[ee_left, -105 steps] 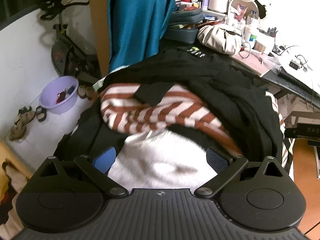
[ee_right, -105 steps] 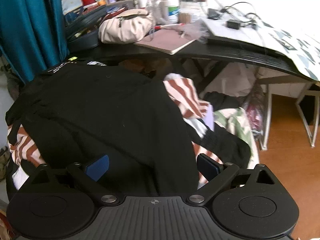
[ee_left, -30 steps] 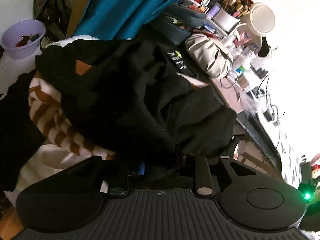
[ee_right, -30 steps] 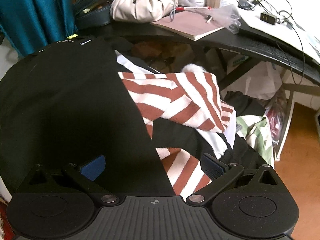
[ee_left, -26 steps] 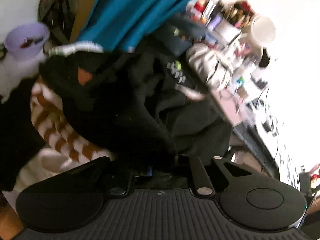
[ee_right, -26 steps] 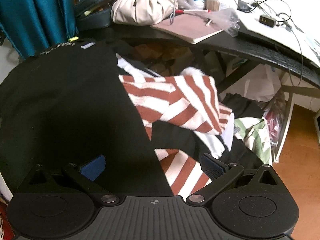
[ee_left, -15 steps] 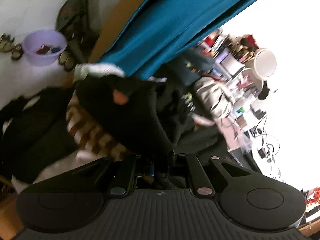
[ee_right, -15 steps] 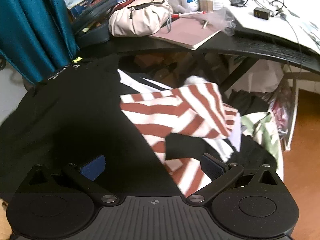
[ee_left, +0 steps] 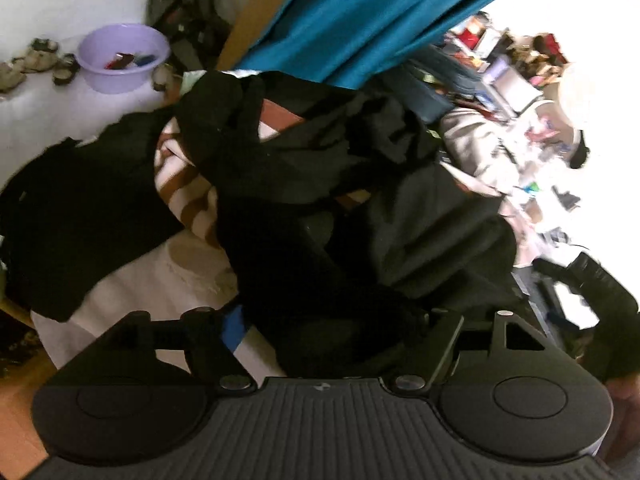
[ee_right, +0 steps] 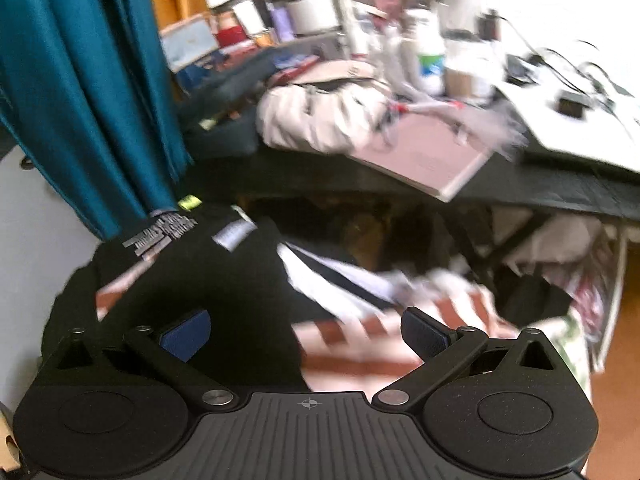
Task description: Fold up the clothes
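Observation:
A black garment (ee_left: 304, 184) lies bunched on top of a pile of clothes; it also shows in the right wrist view (ee_right: 208, 280), with a printed label at its far edge. A red-and-white striped garment (ee_left: 180, 184) lies under it and also shows in the right wrist view (ee_right: 360, 344). A white garment (ee_left: 160, 280) lies below. My left gripper (ee_left: 332, 320) is open, with black cloth bunched loosely between its jaws. My right gripper (ee_right: 304, 332) is open and empty, low over the pile where black and striped cloth meet.
A teal curtain (ee_right: 80, 80) hangs behind the pile. A black desk (ee_right: 540, 188) crowded with a beige bag (ee_right: 320, 116), a pink notebook (ee_right: 424, 156), bottles and cables stands behind and to the right. A lilac basin (ee_left: 122, 56) and shoes sit on the floor at left.
My left gripper was shut on the black garment and lifting it; now its jaws have opened and the cloth lies slack. My right gripper has tilted up and moved toward the desk.

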A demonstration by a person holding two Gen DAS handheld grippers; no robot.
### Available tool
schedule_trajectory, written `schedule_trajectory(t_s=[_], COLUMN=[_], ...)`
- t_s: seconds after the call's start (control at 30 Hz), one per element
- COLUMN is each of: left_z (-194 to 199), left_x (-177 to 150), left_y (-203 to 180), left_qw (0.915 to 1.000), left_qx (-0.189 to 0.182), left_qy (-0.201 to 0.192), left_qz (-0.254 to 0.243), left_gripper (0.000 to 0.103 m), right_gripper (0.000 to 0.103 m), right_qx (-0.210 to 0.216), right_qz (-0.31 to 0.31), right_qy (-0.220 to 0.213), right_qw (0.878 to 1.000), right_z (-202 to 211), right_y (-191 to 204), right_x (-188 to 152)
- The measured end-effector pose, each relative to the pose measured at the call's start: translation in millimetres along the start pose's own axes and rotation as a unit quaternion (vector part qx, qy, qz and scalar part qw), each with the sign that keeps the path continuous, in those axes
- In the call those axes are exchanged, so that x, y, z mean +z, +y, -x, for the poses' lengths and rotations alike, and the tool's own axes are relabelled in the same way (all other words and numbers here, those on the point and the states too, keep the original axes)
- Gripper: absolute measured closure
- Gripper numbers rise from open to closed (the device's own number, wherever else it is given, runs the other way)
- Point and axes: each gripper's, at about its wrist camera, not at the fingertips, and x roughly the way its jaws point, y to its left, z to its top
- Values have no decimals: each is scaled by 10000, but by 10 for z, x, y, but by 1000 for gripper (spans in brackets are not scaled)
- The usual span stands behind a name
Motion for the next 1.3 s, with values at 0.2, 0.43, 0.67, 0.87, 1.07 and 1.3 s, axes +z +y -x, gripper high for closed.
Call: schedule_trajectory(t_s=[0.2,0.43,0.67,0.87,1.07,1.3], left_z=[61,629,748,706,974,1650], left_x=[60,-139,-220,-259,-162,163], left_y=[-339,-493,-246,-303,-316,-454], left_qw=[9931,9870,9924,9939,9940,9804], left_qx=[257,113,-202,48,-195,-1174], left_qy=[-173,-156,124,-144,-428,-1270], left_qz=[-1133,-1596,-1205,-1096,-989,-940], left_gripper=[86,88,85,86,89,90], right_gripper=[60,98,82,26,87,92], right_qx=[154,863,1130,817,1295,1934], right_qz=[354,569,547,497,299,539], right_qy=[525,160,623,637,1036,-527], right_qw=[9979,9945,9901,9934,9857,9782], right_z=[-483,270,642,538,471,1697], right_y=[214,100,-181,-290,-341,-305], right_x=[64,-77,-237,-186,-88,553])
